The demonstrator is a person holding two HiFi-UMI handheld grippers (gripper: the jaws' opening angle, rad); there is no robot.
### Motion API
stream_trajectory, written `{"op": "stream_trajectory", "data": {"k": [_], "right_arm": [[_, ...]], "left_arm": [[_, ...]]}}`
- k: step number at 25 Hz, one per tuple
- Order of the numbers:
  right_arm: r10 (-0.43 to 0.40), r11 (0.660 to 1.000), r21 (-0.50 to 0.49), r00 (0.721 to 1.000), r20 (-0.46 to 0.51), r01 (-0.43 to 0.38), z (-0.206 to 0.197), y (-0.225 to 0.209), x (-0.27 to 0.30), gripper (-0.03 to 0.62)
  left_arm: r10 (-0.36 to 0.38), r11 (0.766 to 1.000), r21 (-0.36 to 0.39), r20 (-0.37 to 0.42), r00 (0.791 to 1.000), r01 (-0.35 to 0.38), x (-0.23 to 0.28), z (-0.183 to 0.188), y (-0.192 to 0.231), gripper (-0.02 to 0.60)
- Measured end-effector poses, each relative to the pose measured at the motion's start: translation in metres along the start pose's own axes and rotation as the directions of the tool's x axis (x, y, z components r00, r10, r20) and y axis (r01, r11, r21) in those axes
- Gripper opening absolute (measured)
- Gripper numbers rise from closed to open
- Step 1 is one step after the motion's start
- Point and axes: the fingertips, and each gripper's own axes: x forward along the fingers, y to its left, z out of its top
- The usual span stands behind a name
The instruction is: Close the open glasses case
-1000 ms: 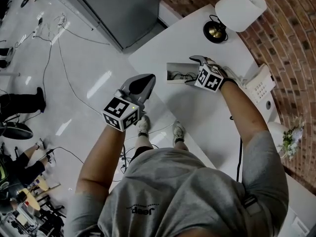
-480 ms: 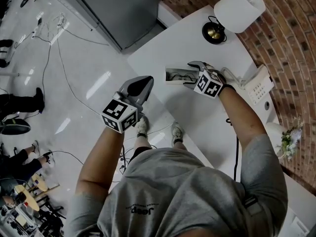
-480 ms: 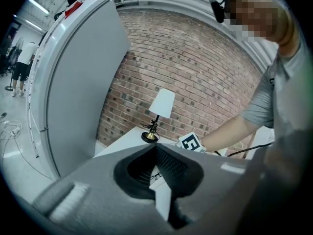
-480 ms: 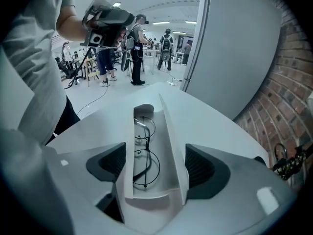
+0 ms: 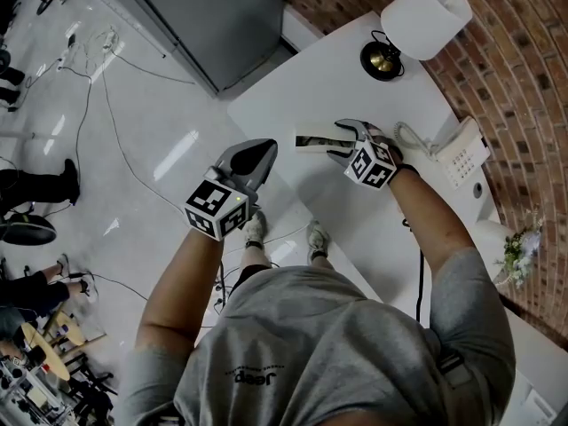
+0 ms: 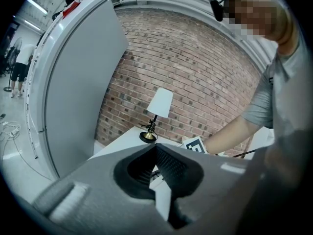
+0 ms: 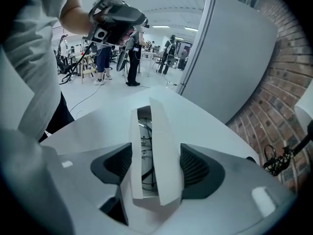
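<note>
Right hand-held gripper (image 5: 335,139), jaws just closing, pinches the seemingly light, stiff glasses case (image 7: 164,146) across both shells. Left hand-held gripper (image 5: 264,149), eight o'clock: pressed together.

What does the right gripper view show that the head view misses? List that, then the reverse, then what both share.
Only the right gripper view: the right tool, jaws just closing, presses both sides of the glasses case, which is nearly shut, with glasses visible through the gap. Only the head view: the telephone and the person's shoes. Both: the case, the white table, the left tool.
</note>
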Motion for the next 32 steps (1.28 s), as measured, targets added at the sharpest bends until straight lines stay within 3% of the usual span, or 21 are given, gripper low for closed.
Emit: {"op": "stream_trajectory", "data": {"k": [10, 14, 15, 16, 18, 25, 32], "right_arm": [[-0.1, 0.994, 0.038, 0.995, -0.001, 0.099, -0.002, 0.011, -0.002, 0.225], [-0.07, 0.996, 0.047, 0.997, -0.014, 0.07, -0.002, 0.013, -0.001, 0.229], [-0.042, 0.998, 0.038, 0.999, -0.022, 0.043, -0.002, 0.018, 0.0, 0.242], [-0.016, 1.0, 0.021, 0.999, -0.032, 0.016, -0.002, 0.024, 0.002, 0.345], [0.006, 1.0, -0.013, 0.999, -0.052, -0.007, -0.004, 0.033, 0.005, 0.411], [0.01, 0.999, 0.042, 0.998, -0.06, -0.007, 0.0, 0.029, 0.004, 0.402], [-0.052, 0.992, 0.116, 0.998, 0.034, 0.048, 0.028, 0.02, -0.027, 0.403]], "left_arm": [[-0.011, 1.0, 0.005, 0.0, 1.0, 0.011, 0.001, -0.002, -0.009, -0.004], [-0.013, 1.0, 0.007, 0.001, 1.0, 0.013, -0.001, -0.001, -0.012, -0.004], [-0.013, 1.0, 0.008, 0.002, 1.0, 0.013, -0.001, 0.0, -0.013, -0.003], [-0.012, 1.0, 0.008, 0.004, 1.0, 0.012, -0.002, 0.001, -0.014, -0.003], [-0.011, 1.0, 0.01, 0.008, 1.0, 0.01, -0.004, 0.003, -0.015, -0.003], [-0.007, 1.0, 0.013, 0.019, 1.0, 0.007, -0.011, 0.007, -0.021, -0.003], [0.0, 1.0, 0.027, 0.044, 0.999, -0.002, -0.025, 0.021, -0.028, -0.004]]}}
